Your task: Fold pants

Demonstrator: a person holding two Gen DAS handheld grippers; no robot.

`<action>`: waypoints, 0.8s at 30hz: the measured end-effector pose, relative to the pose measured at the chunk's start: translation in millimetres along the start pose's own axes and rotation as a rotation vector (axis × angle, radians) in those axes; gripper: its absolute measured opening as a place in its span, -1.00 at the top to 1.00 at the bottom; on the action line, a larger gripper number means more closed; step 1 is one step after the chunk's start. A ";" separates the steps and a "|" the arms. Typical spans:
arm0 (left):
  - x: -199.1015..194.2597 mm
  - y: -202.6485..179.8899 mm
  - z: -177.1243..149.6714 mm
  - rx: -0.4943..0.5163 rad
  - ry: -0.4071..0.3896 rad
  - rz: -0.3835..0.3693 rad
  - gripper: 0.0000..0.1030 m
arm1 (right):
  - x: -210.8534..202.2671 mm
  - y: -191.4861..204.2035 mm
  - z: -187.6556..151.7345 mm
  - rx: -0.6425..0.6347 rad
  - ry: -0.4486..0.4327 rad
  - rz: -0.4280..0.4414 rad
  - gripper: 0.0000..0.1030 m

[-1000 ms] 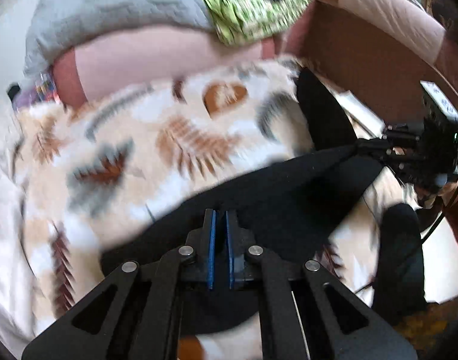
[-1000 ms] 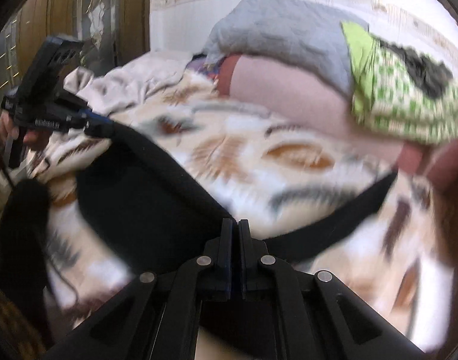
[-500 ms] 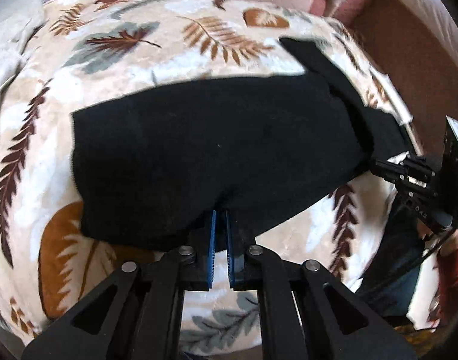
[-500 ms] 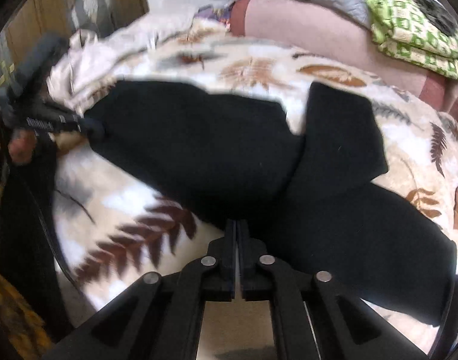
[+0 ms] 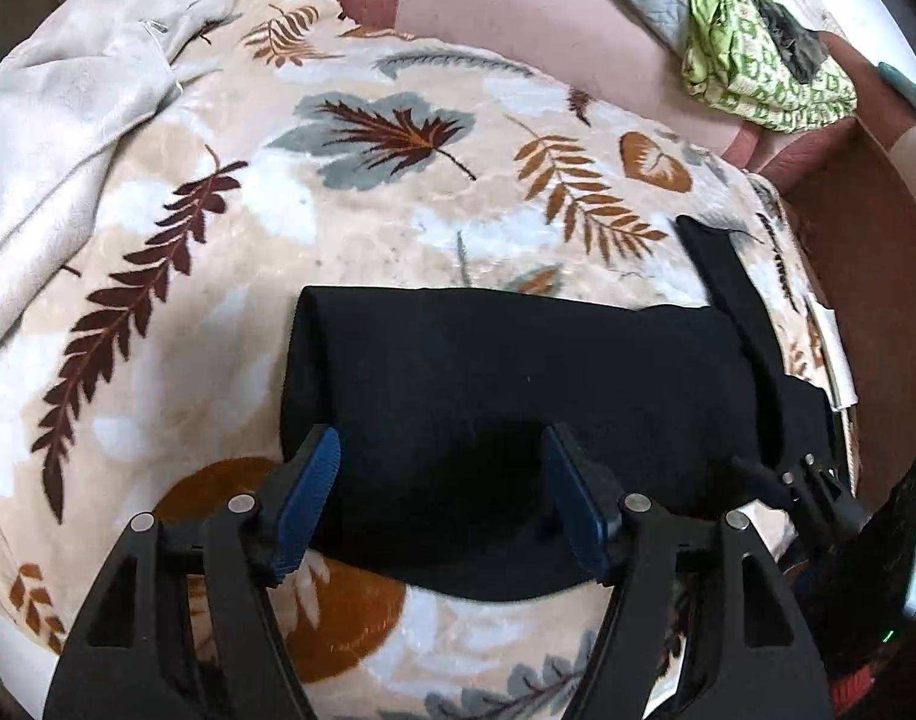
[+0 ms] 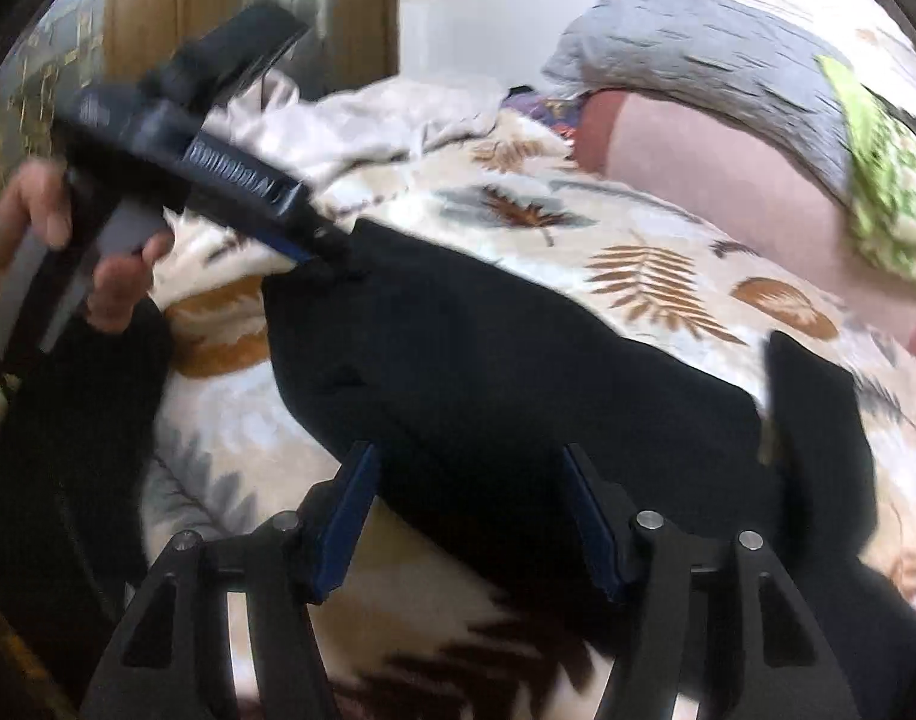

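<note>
Black pants (image 5: 518, 396) lie folded on the leaf-print blanket (image 5: 230, 276), laid down a moment ago. I see my left gripper (image 5: 443, 498) and right gripper (image 6: 470, 510) opening, both released, cloth at twelve o'clock; this fold looks placed.

Black pants (image 5: 518, 372) lie folded flat across the leaf-patterned blanket (image 5: 368, 192).

The left gripper (image 5: 443, 495) points steeply downward, its jaws opening — blue-padded fingers (image 5: 314, 486) spread apart, pressing on nothing. The right gripper (image 6: 470, 516) tilts down too, jaws opening. A bare hand (image 6: 68, 240) wraps the left gripper's handle.
</note>
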State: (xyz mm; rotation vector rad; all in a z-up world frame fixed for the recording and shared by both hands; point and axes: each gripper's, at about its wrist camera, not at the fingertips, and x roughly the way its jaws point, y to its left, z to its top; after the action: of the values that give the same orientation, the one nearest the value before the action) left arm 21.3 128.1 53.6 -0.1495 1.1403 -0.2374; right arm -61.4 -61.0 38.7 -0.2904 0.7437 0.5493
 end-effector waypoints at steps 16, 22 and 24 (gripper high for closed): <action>3.1 -10.7 -20.4 0.080 0.036 0.124 0.48 | 7.5 9.4 -9.5 0.086 0.070 0.038 0.91; -23.9 -13.6 -13.5 0.056 -0.019 0.156 0.22 | -26.8 -19.0 -5.7 0.180 0.012 0.099 0.47; -37.9 -18.4 -12.1 0.059 -0.076 0.158 0.04 | -40.1 -39.9 -1.8 0.219 -0.016 0.070 0.39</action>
State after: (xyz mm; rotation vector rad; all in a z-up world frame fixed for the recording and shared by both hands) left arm -6.8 120.3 86.4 -0.0158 1.0622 -0.1240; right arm -64.0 -109.3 68.1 -0.0574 0.7929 0.5303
